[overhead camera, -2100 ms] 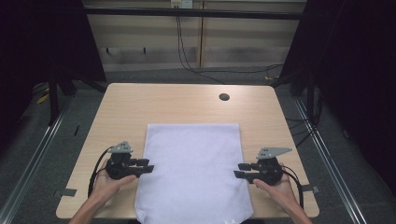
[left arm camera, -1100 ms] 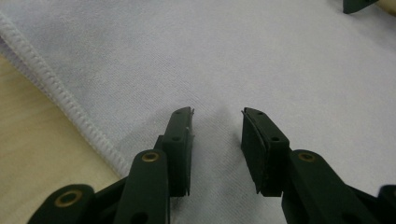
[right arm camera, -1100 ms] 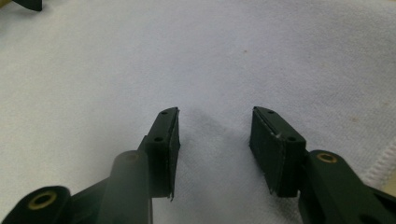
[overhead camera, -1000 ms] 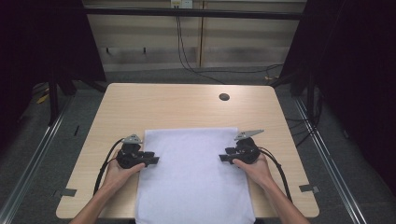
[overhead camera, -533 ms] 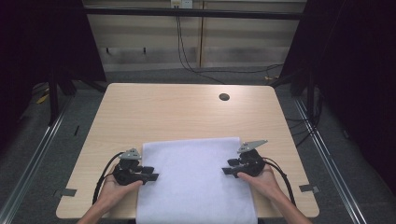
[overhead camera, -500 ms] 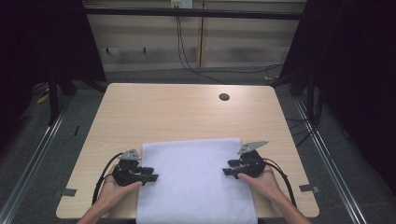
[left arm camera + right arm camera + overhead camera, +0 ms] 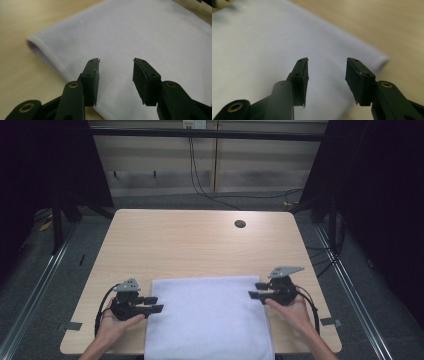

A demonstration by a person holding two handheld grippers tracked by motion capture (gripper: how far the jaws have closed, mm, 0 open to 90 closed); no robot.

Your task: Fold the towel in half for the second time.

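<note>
The white cloth [image 7: 209, 317] lies flat on the wooden table [image 7: 190, 245] between my two grippers, folded over, with its fold as the edge far from me and its near end hanging past the table's near edge. My left gripper [image 7: 152, 304] rests at the cloth's left edge; its jaws have just been opening and stand apart above the fabric with nothing pinched between them. My right gripper [image 7: 256, 290] sits at the far right corner, jaws likewise apart and empty. The step in hand appears to be releasing the completed fold. To do it well, I should draw each gripper straight outward from the cloth, keeping the pads clear of the hem so that the top layer is not dragged out of line, and check that the edges lie flush before taking a new grip. The high view gives the whole outline of the cloth and the dark round hole [image 7: 240, 224] in the table well beyond my right gripper. The left gripper view adds the rolled, doubled fold [image 7: 37, 48] ahead of my left jaw; the right gripper view adds the rounded corner [image 7: 382, 60] beyond my right jaw.
</note>
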